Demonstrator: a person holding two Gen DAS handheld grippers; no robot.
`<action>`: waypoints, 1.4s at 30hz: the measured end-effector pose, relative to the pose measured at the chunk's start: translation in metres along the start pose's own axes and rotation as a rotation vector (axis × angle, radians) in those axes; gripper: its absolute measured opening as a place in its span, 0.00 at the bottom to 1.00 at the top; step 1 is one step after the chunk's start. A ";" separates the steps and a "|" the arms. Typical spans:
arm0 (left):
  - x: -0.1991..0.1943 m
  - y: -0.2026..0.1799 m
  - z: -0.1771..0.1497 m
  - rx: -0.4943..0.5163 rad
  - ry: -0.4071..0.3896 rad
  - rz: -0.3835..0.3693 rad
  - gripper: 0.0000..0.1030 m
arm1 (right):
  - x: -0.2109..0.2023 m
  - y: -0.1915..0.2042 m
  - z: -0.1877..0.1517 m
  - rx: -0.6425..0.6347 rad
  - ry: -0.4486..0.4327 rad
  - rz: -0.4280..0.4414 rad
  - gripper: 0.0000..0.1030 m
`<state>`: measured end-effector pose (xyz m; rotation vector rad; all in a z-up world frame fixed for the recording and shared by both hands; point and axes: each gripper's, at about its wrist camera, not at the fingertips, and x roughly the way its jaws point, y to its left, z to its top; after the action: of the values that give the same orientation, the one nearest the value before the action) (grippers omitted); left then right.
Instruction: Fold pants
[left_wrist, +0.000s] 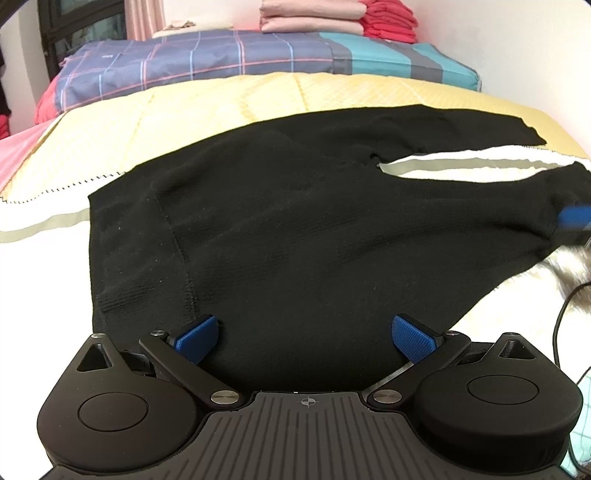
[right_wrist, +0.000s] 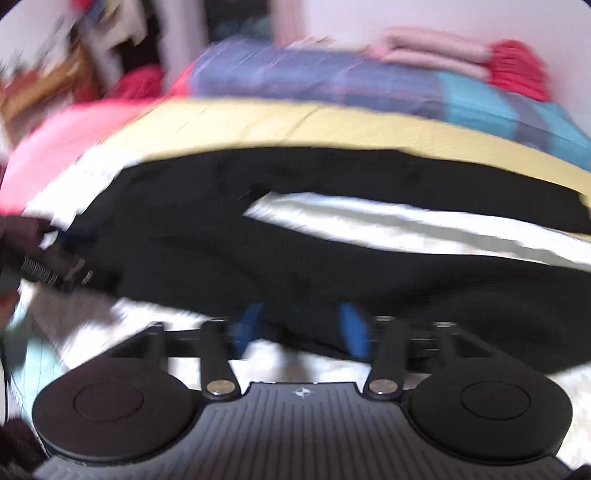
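Black pants (left_wrist: 280, 229) lie flat on the bed, waistband at the left, two legs spread apart to the right. My left gripper (left_wrist: 304, 338) is open, its blue pads (left_wrist: 195, 338) wide apart over the near edge of the pants' seat. In the blurred right wrist view the pants (right_wrist: 229, 251) fill the middle. My right gripper (right_wrist: 301, 326) is open with its blue fingers (right_wrist: 351, 328) straddling the near leg's edge. The right gripper's blue finger also shows in the left wrist view (left_wrist: 574, 216) at the near leg's end.
The bed has a white blanket (left_wrist: 40, 280), a yellow quilt (left_wrist: 207, 103) and a plaid pillow (left_wrist: 207, 59) behind. Folded pink and red clothes (left_wrist: 332, 16) are stacked at the back. A black cable (left_wrist: 561, 317) lies at the right.
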<state>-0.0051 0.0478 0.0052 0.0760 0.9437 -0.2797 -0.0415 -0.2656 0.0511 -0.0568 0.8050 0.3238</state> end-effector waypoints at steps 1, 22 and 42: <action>0.001 0.001 0.000 0.000 0.002 -0.005 1.00 | -0.005 -0.014 -0.001 0.038 -0.020 -0.052 0.64; -0.001 -0.002 0.003 -0.003 0.011 0.010 1.00 | -0.037 -0.011 -0.012 -0.062 -0.114 -0.312 0.75; -0.022 0.033 -0.009 -0.109 -0.049 0.013 1.00 | 0.077 0.116 0.012 -0.215 0.076 0.052 0.05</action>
<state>-0.0161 0.0855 0.0159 -0.0249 0.9075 -0.2165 -0.0191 -0.1337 0.0126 -0.2513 0.8455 0.4590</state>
